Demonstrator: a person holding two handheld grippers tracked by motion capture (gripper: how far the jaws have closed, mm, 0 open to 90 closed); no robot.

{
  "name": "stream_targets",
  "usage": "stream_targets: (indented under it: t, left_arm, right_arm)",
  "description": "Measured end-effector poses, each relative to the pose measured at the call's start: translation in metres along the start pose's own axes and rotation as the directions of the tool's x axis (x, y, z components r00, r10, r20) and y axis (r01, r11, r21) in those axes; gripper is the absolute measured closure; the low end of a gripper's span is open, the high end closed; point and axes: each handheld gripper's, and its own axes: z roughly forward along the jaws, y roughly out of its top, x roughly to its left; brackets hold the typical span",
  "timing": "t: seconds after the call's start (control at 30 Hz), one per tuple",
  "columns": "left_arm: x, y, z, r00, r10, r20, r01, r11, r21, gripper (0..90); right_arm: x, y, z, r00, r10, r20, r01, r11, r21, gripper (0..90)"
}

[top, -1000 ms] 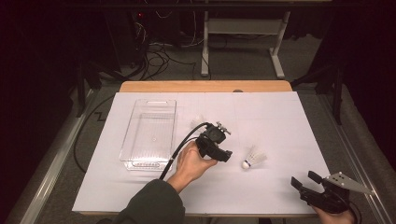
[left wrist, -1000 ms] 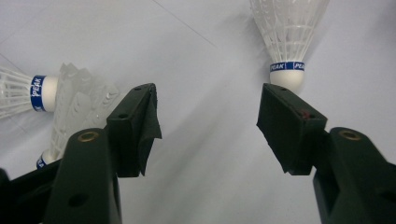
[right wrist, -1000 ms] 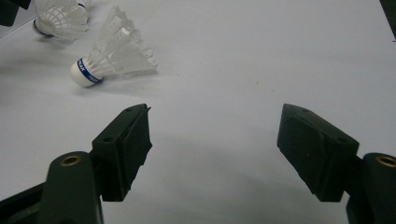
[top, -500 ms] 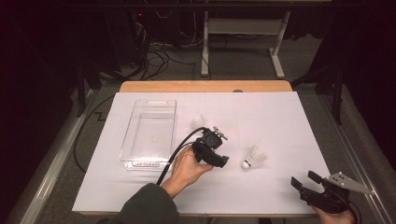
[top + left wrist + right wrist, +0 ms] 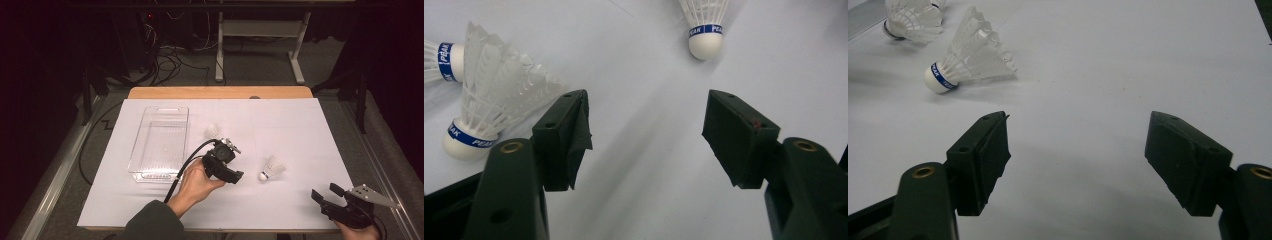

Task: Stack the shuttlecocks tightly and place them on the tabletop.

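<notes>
Left tool wide, empty, right tool wide — shuttlecock band reads "PEAK"

You can read "PEAK" in white letters on the blue band around the cork of the nearest shuttlecock in your left gripper view. The same word stands on the band of the shuttlecock at the left edge and, partly readable, on the one at the top. In your right gripper view a shuttlecock carries a blue band whose lettering is too small to make out.
</notes>
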Motion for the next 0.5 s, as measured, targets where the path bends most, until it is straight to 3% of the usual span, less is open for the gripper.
stream_targets:
  t: [0.5]
  left_arm:
    - [0.000, -0.012, -0.009, 1.0000, -0.003, -0.009, 0.003, 1.0000, -0.004, 38.5]
  right_arm:
    - [0.000, 0.000, 0.000, 1.0000, 0.006, 0.001, -0.006, 1.000, 0.001, 26.1]
